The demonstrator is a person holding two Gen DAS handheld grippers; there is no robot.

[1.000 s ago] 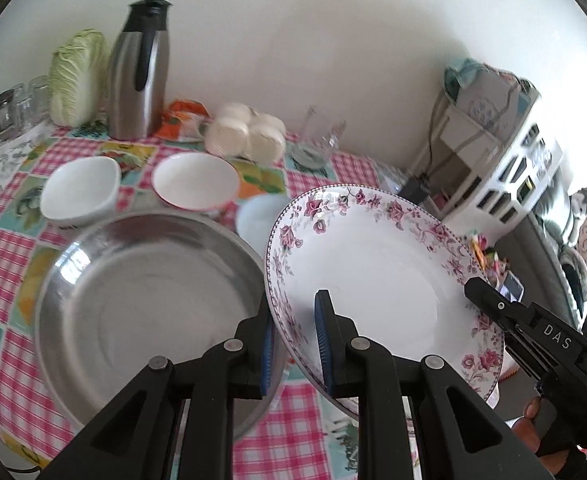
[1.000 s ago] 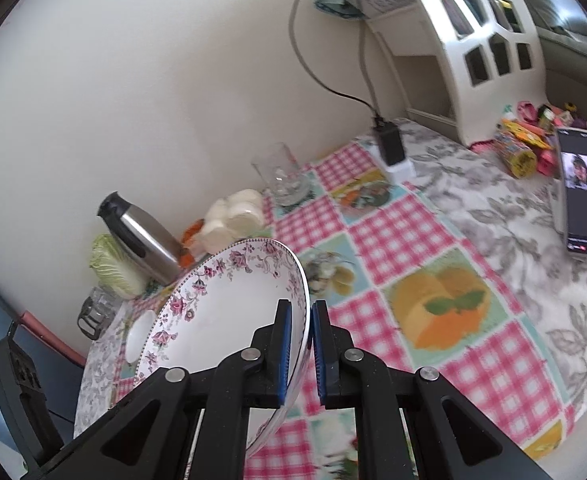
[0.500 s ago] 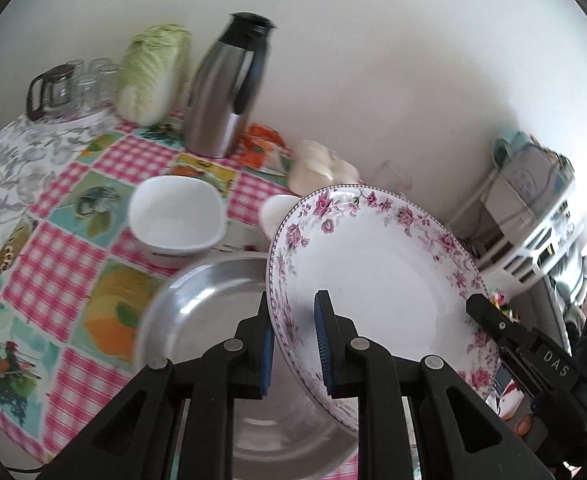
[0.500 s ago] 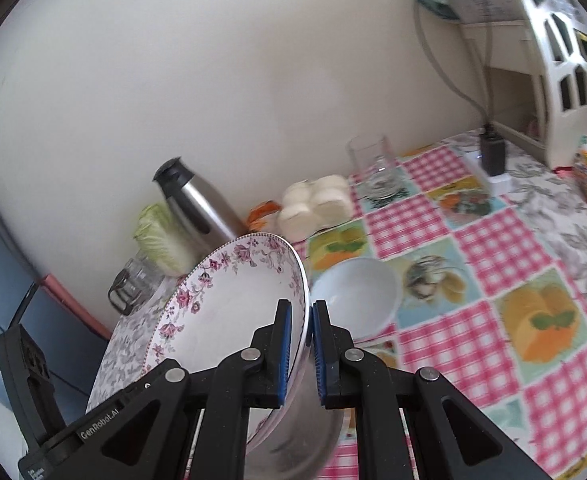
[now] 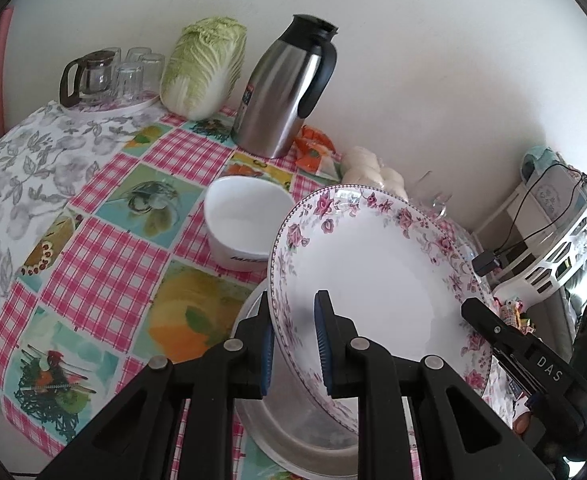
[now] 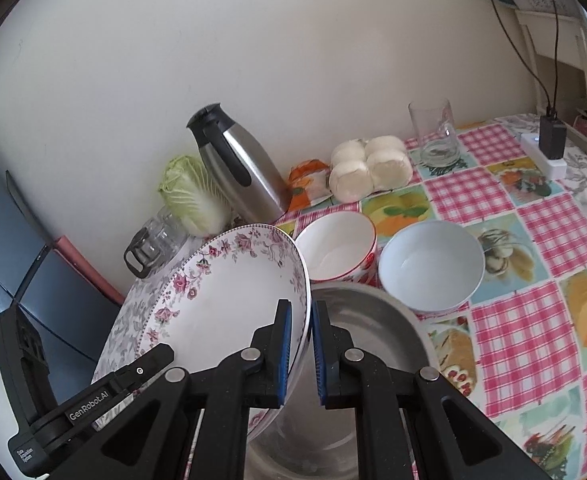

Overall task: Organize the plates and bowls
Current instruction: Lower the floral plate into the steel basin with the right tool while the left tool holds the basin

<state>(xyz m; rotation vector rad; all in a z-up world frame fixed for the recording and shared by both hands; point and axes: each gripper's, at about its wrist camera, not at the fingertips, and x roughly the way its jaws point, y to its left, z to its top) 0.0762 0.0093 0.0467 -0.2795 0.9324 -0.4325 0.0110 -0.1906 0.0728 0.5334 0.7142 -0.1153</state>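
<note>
1. The table [image 5: 105, 216], with its checked pink cloth and fruit pictures, fills the left and middle of the left wrist view and the right half of the right wrist view.
2. The floral plate [image 5: 377, 276] is the biggest thing of the task. It is held in the air, tilted, in the lower centre of both views, over the steel basin [image 6: 373, 332] that stands on the table under it.
3. The left gripper [image 5: 292, 346] pinches the near rim of the plate; one blue pad is behind the rim and one is on the white inner face.
4. The right gripper [image 6: 298, 356] pinches the opposite rim in the same way, its jaws nearly together with only the thin edge between them.
5. The steel thermos jug [image 5: 289, 88] stands in the upper middle by the wall, and the cabbage [image 5: 205, 72] stands just to the left of it.
6. In the right wrist view the pale blue bowl [image 6: 431, 266] is just beside the basin on the right, and the red-patterned bowl [image 6: 335, 250] is to the left of it.
7. The white square bowl [image 5: 245, 224] stands in the centre of the left wrist view, left of the plate.
8. The buns [image 6: 369, 168] and the drinking glass [image 6: 433, 132] are in the upper right near the wall.
</note>
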